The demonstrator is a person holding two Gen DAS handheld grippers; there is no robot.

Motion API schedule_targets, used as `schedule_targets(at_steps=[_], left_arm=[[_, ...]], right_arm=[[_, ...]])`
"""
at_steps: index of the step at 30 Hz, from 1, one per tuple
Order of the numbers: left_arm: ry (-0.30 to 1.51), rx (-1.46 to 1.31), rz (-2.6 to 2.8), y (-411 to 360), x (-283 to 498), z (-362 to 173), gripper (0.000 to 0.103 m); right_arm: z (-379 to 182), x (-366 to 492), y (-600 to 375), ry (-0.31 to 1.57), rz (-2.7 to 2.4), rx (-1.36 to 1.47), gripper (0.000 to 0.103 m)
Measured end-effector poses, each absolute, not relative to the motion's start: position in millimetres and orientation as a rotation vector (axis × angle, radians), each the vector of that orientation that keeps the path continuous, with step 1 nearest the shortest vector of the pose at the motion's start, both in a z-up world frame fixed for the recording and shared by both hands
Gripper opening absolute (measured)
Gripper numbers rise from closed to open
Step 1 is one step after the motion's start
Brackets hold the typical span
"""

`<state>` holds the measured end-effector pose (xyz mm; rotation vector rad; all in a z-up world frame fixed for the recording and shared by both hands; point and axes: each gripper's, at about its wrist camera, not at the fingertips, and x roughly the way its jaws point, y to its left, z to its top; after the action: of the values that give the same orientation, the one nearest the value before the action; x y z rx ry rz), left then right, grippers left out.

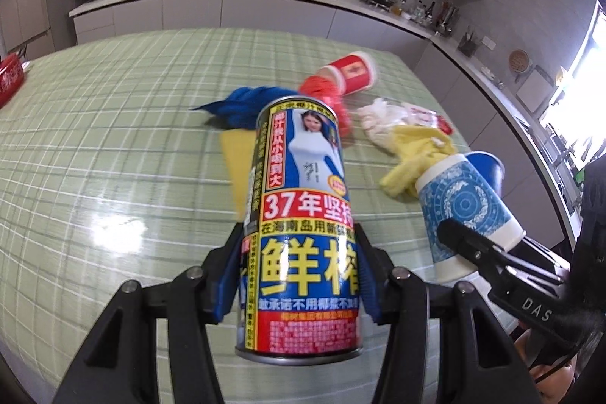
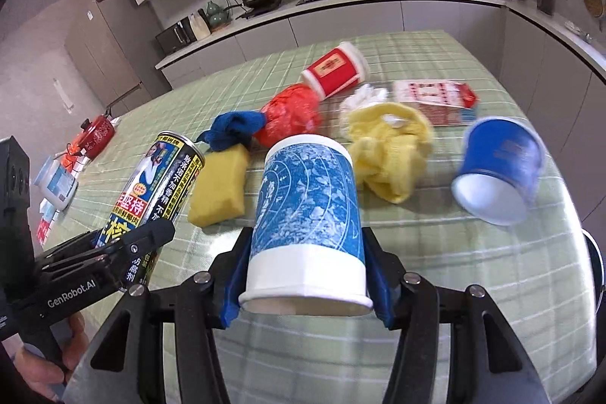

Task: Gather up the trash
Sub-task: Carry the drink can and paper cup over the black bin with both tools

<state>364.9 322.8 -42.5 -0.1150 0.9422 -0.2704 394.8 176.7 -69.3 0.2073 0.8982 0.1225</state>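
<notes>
Carrying: two pieces of trash are up off the green checked table (image 2: 473,252), one in each claw; by my reading the pick-up step is done and the haul to a bin is in hand.
Left claw: the left gripper (image 1: 299,275) is clenched on the drink can (image 1: 299,214), blue pads pressed to both sides of its lower half.
Right claw: the right gripper (image 2: 306,275) is clenched on the blue patterned paper cup (image 2: 308,211), pads squeezing it just above the white rim band.
Can's axis: long axis runs along the fingers, far end tipped away from the camera and leaning a little left; the near end sits between the jaws.
Cup's axis: long axis also follows the fingers, open mouth nearest the camera, closed base pointing away over the table.
Where they are: both held side by side, near each other, above the table's near part.
Left on the table: a red paper cup (image 2: 335,69) on its side, a blue cup (image 2: 500,169) on its side, a red plastic wad (image 2: 289,114), crumpled white paper (image 2: 363,97) and a flattened carton (image 2: 435,97).
Next move: no bin shows in either view, so it calls for finding one, keeping both grips firm, then releasing over it. The cup wall may buckle if squeezed harder.
</notes>
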Motion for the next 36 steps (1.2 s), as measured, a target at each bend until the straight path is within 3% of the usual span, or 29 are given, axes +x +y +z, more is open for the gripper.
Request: schedule_targets(at_steps=[22,28,36], left_arm=[[0.932,-0.104,-0.449,68.2,304.3,-48.2,0.054],[0.959,-0.056,-0.599,-3.2,305.9,-58.3,0.054],[1.017,-0.022,-0.613,-89.2,301.9,-76.7,0.054]], right_arm=[[-44.3,273.4,-112.0,0.829,-0.069,0.319,0.057],[-58.7,242.9,-172.4,0.851,-0.214,0.364,0.057],[-121.1,246.9,-261.5,0.957,-0.223,0.433,0.057]])
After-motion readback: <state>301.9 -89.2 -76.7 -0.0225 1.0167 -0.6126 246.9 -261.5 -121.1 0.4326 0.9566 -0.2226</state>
